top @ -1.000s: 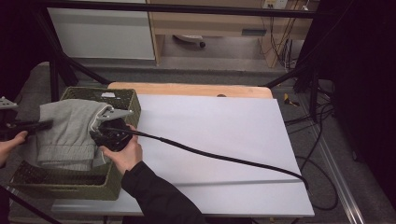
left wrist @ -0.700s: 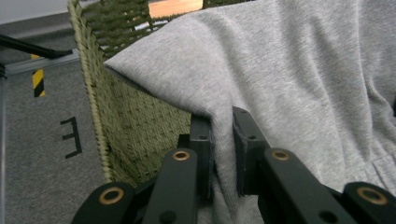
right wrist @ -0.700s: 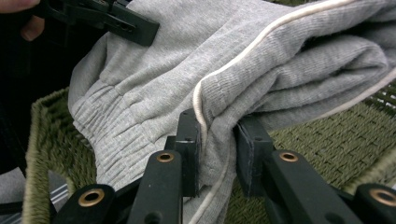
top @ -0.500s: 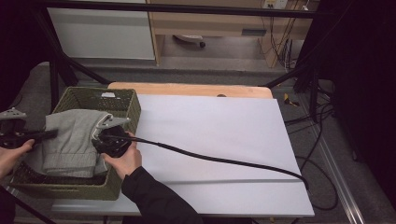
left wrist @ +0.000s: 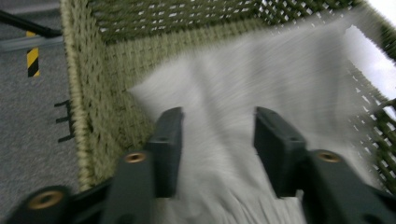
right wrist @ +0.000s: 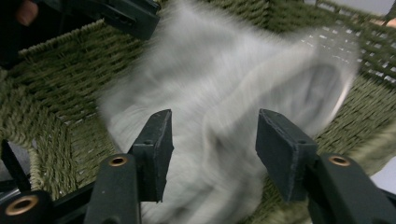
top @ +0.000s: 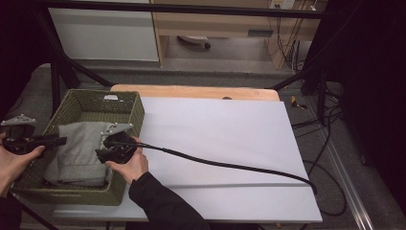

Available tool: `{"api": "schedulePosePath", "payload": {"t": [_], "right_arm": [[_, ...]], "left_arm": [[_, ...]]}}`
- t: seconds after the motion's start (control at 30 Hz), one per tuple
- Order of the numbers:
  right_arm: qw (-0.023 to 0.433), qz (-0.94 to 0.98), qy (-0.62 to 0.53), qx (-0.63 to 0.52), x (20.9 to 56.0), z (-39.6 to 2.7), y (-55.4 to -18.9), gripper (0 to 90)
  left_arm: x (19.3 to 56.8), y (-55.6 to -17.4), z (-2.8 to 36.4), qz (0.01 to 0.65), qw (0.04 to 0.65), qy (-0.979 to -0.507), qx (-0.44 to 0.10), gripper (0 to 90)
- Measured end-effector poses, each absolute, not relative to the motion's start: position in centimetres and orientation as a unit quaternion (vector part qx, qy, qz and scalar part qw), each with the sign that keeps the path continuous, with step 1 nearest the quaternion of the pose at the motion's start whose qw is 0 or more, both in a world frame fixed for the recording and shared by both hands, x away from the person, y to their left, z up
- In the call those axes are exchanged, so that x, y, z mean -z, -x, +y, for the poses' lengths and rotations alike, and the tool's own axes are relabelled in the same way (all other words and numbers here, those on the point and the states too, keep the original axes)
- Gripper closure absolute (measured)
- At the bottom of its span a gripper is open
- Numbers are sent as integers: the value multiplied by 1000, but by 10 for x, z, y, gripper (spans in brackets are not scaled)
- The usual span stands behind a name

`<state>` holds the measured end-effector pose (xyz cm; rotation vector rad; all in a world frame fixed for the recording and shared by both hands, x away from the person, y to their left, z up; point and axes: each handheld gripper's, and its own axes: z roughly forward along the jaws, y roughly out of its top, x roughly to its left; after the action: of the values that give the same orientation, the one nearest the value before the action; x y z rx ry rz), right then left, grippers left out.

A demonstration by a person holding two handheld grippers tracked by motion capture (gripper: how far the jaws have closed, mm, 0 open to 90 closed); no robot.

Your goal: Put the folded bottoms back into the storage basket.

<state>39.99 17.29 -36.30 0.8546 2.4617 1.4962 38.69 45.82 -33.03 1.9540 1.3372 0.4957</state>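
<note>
**Two hand-held grippers release a grey garment into a woven basket**

Both tools work inside the olive-green wicker basket (top: 128, 111), which stands at the left end of the white-covered desk (top: 225, 143). The folded grey garment (top: 79, 153) lies on the basket floor. The left hand-held gripper (top: 61, 140) points in over the left rim; the right hand-held gripper (top: 103, 147) sits at the right wall, its black cable (top: 225, 165) trailing across the desk. Each pair of jaws has just been opening and stands apart, above the cloth without pinching it.
</note>
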Motion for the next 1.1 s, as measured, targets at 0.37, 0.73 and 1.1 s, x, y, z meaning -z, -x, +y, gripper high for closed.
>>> {"api": "schedulePosePath", "payload": {"t": [0.37,0.73,1.1], "right_arm": [[96,814,-273,-503,345,137,-407,156],[103,831,-261,-481,338,98,-407,66],[97,835,-278,-465,346,53,-410,37]], "left_arm": [[326,-383,447,513,362,-751,-204,220],[327,-382,423,486,366,-769,-197,87],[323,-378,391,450,372,-789,-191,36]]}}
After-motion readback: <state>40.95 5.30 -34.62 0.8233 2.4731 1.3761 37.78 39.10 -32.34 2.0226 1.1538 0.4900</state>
